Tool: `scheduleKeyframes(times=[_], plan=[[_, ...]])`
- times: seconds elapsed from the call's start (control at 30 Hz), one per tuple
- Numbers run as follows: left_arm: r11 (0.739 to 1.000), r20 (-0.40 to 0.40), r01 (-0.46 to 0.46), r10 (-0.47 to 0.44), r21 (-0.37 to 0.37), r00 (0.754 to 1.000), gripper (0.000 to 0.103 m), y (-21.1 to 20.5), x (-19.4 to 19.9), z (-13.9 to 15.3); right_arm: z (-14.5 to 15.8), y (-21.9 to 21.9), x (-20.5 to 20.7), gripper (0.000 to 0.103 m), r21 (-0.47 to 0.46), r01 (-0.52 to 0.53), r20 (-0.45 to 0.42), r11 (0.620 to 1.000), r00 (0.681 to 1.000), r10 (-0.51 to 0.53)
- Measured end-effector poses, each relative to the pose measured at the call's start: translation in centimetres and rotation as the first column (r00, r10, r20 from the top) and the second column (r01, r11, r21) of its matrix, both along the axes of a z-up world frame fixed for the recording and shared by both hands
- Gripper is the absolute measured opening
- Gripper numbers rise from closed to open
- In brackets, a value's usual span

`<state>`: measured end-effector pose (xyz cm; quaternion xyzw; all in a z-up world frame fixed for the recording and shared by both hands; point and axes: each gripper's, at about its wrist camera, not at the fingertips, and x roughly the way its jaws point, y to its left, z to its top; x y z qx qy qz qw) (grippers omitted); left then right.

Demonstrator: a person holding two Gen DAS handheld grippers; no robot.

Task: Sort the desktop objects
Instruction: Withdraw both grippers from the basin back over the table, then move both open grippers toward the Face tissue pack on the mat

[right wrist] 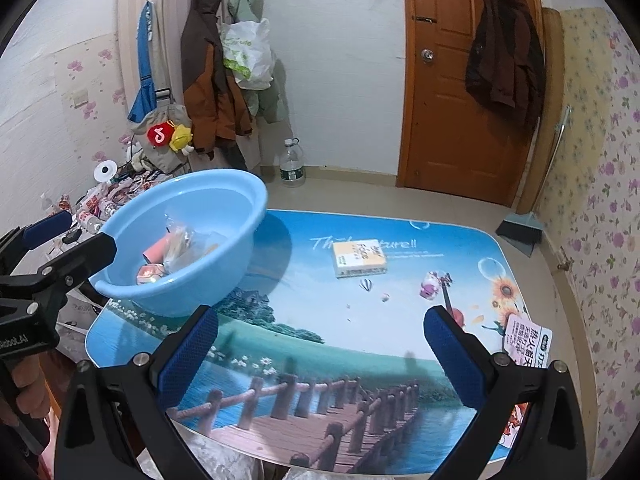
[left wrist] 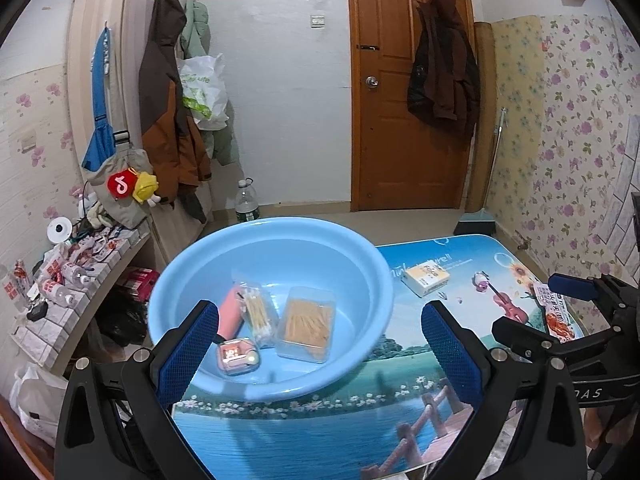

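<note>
A light blue basin [left wrist: 276,240] stands on the left part of the picture-printed table [left wrist: 320,440]. In it lie a pink tube [left wrist: 231,314], a bag of cotton swabs [left wrist: 259,314], a clear box of toothpicks [left wrist: 307,330] and a small pink device [left wrist: 238,356]. My left gripper [left wrist: 320,354] is open, with the basin's near rim between its fingers. A yellow and white tissue pack [right wrist: 359,258] lies mid-table. A pink snack packet [right wrist: 528,340] sits at the right edge. My right gripper [right wrist: 320,360] hangs open over the near table, holding nothing.
The table's far edge meets open floor with a water bottle [right wrist: 292,166] and a broom [right wrist: 520,232]. A cluttered low shelf [left wrist: 72,280] runs along the left. A brown door [right wrist: 460,80] with a coat is behind. A hand [right wrist: 24,396] holds the left gripper.
</note>
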<state>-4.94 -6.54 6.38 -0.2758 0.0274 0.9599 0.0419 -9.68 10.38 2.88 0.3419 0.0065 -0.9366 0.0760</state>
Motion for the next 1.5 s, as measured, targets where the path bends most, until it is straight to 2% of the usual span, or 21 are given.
scheduleKeyframes(times=[0.47, 0.7, 0.9, 1.0, 1.5], plan=[[0.998, 0.021, 0.055, -0.055, -0.014, 0.998, 0.103, 4.8, -0.4, 0.0, -0.3, 3.8, 0.2, 0.103, -0.018, 0.062, -0.003, 0.998, 0.998, -0.062], [0.997, 0.038, 0.078, -0.077, -0.029, 0.996, 0.103, 7.2, -0.9, 0.0, -0.5, 6.1, 0.4, 0.103, -0.029, 0.101, -0.021, 0.994, 0.995, -0.101], [0.997, 0.047, 0.083, -0.082, -0.011, 0.995, 0.103, 8.5, -1.5, -0.2, -0.5, 7.7, 0.6, 0.103, -0.01, 0.128, -0.063, 0.992, 0.99, -0.128], [0.996, 0.053, 0.088, -0.088, 0.006, 0.995, 0.103, 9.2, -1.9, -0.4, -0.7, 8.4, 0.4, 0.103, -0.008, 0.131, -0.056, 0.991, 0.99, -0.132], [0.991, 0.072, 0.137, -0.137, -0.002, 0.988, 0.103, 12.9, -4.9, -2.0, -2.2, 10.6, -1.9, 0.103, 0.002, 0.153, -0.022, 0.988, 0.988, -0.153]])
